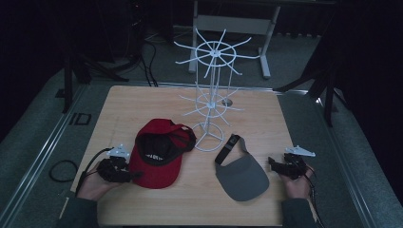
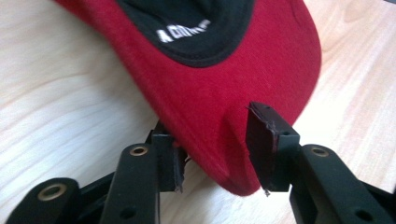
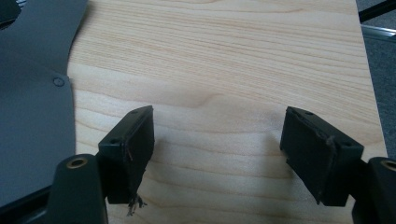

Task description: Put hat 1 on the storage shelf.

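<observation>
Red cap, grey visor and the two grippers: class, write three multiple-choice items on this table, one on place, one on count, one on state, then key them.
1. Where does the red cap lie?
A. Left of the white rack
B. On the rack
C. On the floor

2. How many pieces of headwear are on the table?
A. One
B. Two
C. Four

3. How is the left gripper set?
A. Open, astride the cap's brim
B. Shut on the grey visor
C. Hooked on the rack

Key: 1 A, cap lies left of the rack's base. 2 B, cap and visor. 3 A, the brim edge runs between parted pads.
</observation>
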